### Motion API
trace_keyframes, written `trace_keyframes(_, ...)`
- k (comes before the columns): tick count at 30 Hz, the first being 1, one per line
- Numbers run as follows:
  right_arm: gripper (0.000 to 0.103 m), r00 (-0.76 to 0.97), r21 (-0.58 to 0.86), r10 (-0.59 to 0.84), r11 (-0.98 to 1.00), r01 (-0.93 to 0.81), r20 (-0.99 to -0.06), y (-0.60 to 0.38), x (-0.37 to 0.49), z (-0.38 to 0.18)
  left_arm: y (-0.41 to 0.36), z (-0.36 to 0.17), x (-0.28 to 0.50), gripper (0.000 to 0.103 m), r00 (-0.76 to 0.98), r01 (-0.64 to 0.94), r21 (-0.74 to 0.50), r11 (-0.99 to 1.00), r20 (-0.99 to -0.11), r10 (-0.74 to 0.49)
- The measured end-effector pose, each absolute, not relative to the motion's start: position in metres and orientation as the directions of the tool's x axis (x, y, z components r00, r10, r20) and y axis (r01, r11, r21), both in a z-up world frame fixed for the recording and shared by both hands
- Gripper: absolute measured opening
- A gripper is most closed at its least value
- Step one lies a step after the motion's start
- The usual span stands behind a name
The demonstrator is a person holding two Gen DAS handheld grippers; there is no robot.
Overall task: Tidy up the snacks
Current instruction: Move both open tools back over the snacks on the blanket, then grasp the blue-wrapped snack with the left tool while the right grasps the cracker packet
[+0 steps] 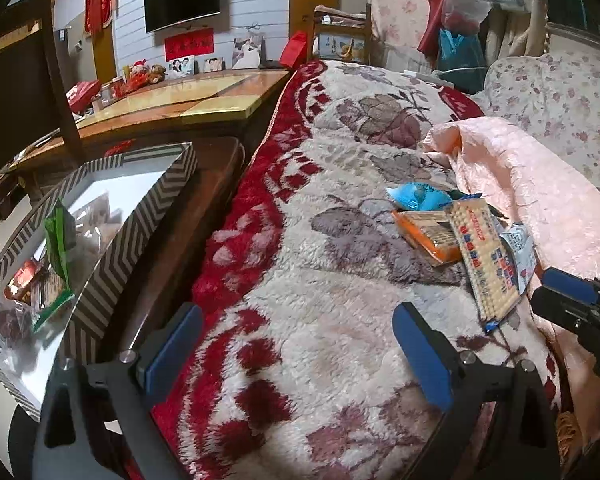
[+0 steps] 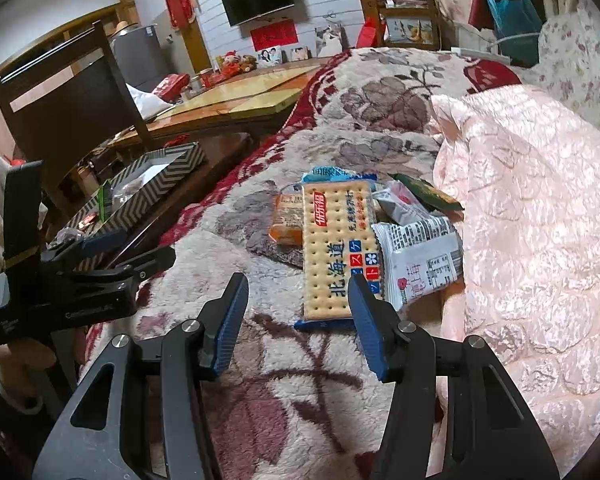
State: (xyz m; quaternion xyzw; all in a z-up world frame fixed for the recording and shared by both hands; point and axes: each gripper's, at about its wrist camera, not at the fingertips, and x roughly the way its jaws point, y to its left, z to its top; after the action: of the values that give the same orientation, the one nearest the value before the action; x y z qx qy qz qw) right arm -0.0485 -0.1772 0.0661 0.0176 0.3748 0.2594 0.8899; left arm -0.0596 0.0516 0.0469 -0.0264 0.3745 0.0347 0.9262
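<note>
A pile of snack packets lies on the floral blanket point(image 2: 260, 360). On top is a long cracker pack point(image 2: 336, 248) point(image 1: 484, 256). Beside it are an orange pack point(image 2: 288, 216), a blue pack point(image 1: 418, 196), a white-grey pack point(image 2: 420, 256) and a dark green pack point(image 2: 424, 192). My right gripper point(image 2: 300, 304) is open just short of the cracker pack's near end, with nothing between its fingers. My left gripper point(image 1: 300, 344) hangs open over bare blanket, left of the pile. A chevron-patterned box point(image 1: 140, 216) at the left holds a green packet point(image 1: 58, 240) and other snacks.
A pink quilt point(image 2: 520, 220) is bunched up right of the pile. The box rests on a dark wooden stand point(image 1: 216, 168) against the blanket's red border. Beyond it are a glossy wooden table point(image 1: 204, 100) and a dark chair point(image 2: 60, 92).
</note>
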Motion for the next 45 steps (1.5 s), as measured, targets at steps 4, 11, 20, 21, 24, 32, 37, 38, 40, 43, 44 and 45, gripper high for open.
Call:
trace_keyframes(4, 0.052, 0.576, 0.226, 0.469, 0.867, -0.444, -0.669, -0.176, -0.046, 0.062, 0.054, 0.046, -0.059, 0.097, 0.709, -0.096, -0.028, 0.995, -0.703, 0.049)
trace_keyframes(11, 0.052, 0.569, 0.230, 0.466, 0.869, -0.437, -0.678, -0.176, -0.044, 0.059, 0.055, 0.044, -0.058, 0.097, 0.704, -0.093, -0.028, 0.995, -0.709, 0.046)
trace_keyframes(20, 0.052, 0.557, 0.232, 0.458, 0.873, -0.429, -0.693, -0.175, -0.042, 0.055, 0.055, 0.042, -0.058, 0.098, 0.698, -0.093, -0.029, 0.995, -0.714, 0.045)
trace_keyframes(21, 0.052, 0.557, 0.233, 0.458, 0.873, -0.429, -0.693, -0.176, -0.041, 0.055, 0.055, 0.042, -0.057, 0.098, 0.698, -0.092, -0.029, 0.995, -0.715, 0.044)
trace_keyframes(24, 0.052, 0.564, 0.228, 0.452, 0.877, -0.424, -0.691, -0.176, -0.041, 0.055, 0.055, 0.042, -0.058, 0.098, 0.696, -0.093, -0.029, 0.995, -0.717, 0.044)
trace_keyframes(32, 0.052, 0.556, 0.234, 0.450, 0.878, -0.417, -0.699, -0.176, -0.039, 0.052, 0.056, 0.041, -0.057, 0.098, 0.695, -0.094, -0.030, 0.995, -0.718, 0.045)
trace_keyframes(37, 0.060, 0.574, 0.204, 0.422, 0.891, -0.406, -0.702, -0.172, -0.038, 0.053, 0.056, 0.041, -0.057, 0.098, 0.693, -0.094, -0.031, 0.995, -0.719, 0.043)
trace_keyframes(38, 0.060, 0.577, 0.200, 0.418, 0.893, -0.403, -0.702, -0.172, -0.037, 0.054, 0.056, 0.041, -0.057, 0.098, 0.693, -0.094, -0.032, 0.995, -0.720, 0.042)
trace_keyframes(40, 0.061, 0.581, 0.197, 0.419, 0.892, -0.407, -0.698, -0.170, -0.033, 0.057, 0.056, 0.041, -0.056, 0.098, 0.692, -0.094, -0.032, 0.995, -0.720, 0.042)
trace_keyframes(43, 0.061, 0.574, 0.185, 0.408, 0.895, -0.406, -0.710, -0.164, -0.021, 0.058, 0.057, 0.041, -0.056, 0.098, 0.693, -0.095, -0.032, 0.995, -0.720, 0.043)
trace_keyframes(44, 0.061, 0.572, 0.189, 0.407, 0.896, -0.403, -0.712, -0.163, -0.018, 0.058, 0.057, 0.041, -0.056, 0.098, 0.693, -0.097, -0.033, 0.995, -0.720, 0.043)
trace_keyframes(45, 0.061, 0.569, 0.192, 0.405, 0.898, -0.397, -0.716, -0.163, -0.014, 0.057, 0.057, 0.040, -0.056, 0.098, 0.692, -0.100, -0.036, 0.994, -0.720, 0.044)
